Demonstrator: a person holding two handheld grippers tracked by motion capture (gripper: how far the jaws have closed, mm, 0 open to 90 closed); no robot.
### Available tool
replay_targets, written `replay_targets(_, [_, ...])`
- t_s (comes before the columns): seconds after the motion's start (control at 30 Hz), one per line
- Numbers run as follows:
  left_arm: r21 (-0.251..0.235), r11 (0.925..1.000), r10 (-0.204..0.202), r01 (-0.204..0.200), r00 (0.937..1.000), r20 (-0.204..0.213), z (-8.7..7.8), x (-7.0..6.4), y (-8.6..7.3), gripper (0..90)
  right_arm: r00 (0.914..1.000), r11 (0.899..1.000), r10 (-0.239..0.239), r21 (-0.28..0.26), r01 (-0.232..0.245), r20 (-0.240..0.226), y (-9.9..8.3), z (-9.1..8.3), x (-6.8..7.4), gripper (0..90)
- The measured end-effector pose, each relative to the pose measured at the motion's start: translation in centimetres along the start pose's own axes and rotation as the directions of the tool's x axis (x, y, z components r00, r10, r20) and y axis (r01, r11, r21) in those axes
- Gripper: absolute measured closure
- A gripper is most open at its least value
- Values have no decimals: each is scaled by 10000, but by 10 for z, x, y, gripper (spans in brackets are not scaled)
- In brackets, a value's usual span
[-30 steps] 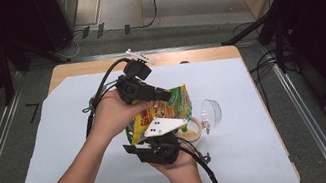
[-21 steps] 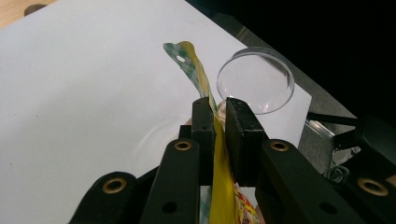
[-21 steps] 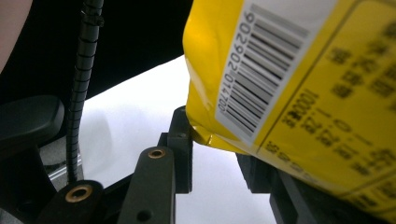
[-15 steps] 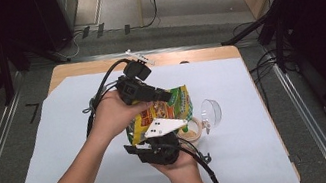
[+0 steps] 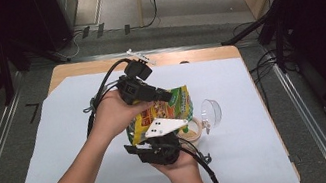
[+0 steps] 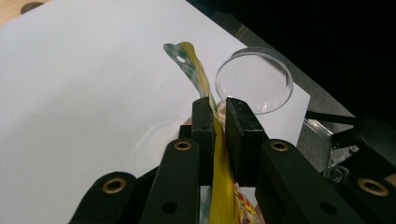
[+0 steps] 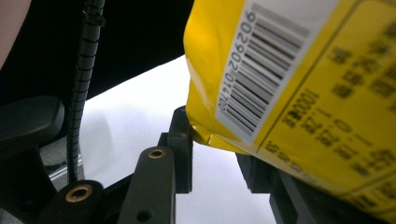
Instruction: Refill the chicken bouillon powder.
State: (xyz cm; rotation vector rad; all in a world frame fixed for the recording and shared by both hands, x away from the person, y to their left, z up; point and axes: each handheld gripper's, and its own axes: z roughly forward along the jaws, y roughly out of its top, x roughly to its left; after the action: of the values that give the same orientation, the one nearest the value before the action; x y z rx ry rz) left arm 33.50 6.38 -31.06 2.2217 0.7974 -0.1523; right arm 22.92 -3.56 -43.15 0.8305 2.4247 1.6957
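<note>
Yellow snack bag (image 5: 162, 113) held up off the white sheet (image 5: 58, 140) near the table's middle, between both grippers. Left gripper (image 5: 164, 95) at the bag's upper part, jaws pressed together on its thin sealed edge (image 6: 215, 140), the green-checked top corner curling away beyond the tips. Right gripper (image 5: 158, 148) below and nearer the person, jaws either side of the bag's lower corner by the barcode (image 7: 261, 70); could not tell whether actually pinching. Clear round lid (image 5: 211, 112) just right of the bag, tilted up on edge. Small round bowl (image 5: 193, 129) beside it, partly hidden behind the bag.
</note>
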Motion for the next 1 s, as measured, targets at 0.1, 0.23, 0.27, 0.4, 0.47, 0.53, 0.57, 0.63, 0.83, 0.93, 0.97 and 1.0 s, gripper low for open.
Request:
replay_targets(0.1, [2,10000,-8,8,10000,-4,0,0,1,830,10000,10000,21,-31,-21,-21,0,-1,0,704])
replay_targets(0.23, [56,10000,-60,60,10000,8,1,1,1,830,10000,10000,29,-20,-29,-36,1,-1,0,704])
replay_targets(0.27, [61,9999,-89,89,10000,24,1,1,1,829,10000,10000,47,-28,-47,-45,1,-1,1,704])
replay_targets(0.4, [54,9999,-127,127,9999,50,0,2,2,828,10000,10000,0,-36,0,-32,2,-2,2,704])
replay_targets(0.47, [109,9999,-122,122,9999,27,0,2,2,828,10000,10000,-18,-39,17,-21,3,-2,2,703])
replay_targets(0.53, [138,9998,-136,136,9999,-1,1,2,2,828,10000,10000,17,-28,-17,-14,2,-1,2,703])
replay_targets(0.57, [158,9998,-147,147,9999,15,1,2,2,828,10000,10000,38,-21,-39,-27,2,-1,2,703])
replay_targets(0.63, [149,9997,-180,180,9998,21,2,3,2,827,10000,10000,54,-13,-54,-27,2,-2,2,703])
replay_targets(0.83, [174,9997,-190,189,9998,39,3,3,3,827,9999,9999,100,0,-100,-62,2,-2,1,702])
replay_targets(0.93, [208,9997,-160,160,9999,-19,3,2,4,827,9999,9999,161,-48,-161,-55,2,-2,1,702])
replay_targets(0.97, [232,9996,-155,156,9999,-31,3,2,5,827,9998,9998,191,-50,-192,-60,3,-2,1,702])
replay_targets(1.0, [247,9996,-141,141,9999,-3,3,2,5,827,9997,9997,215,-63,-215,-64,3,-3,1,702])
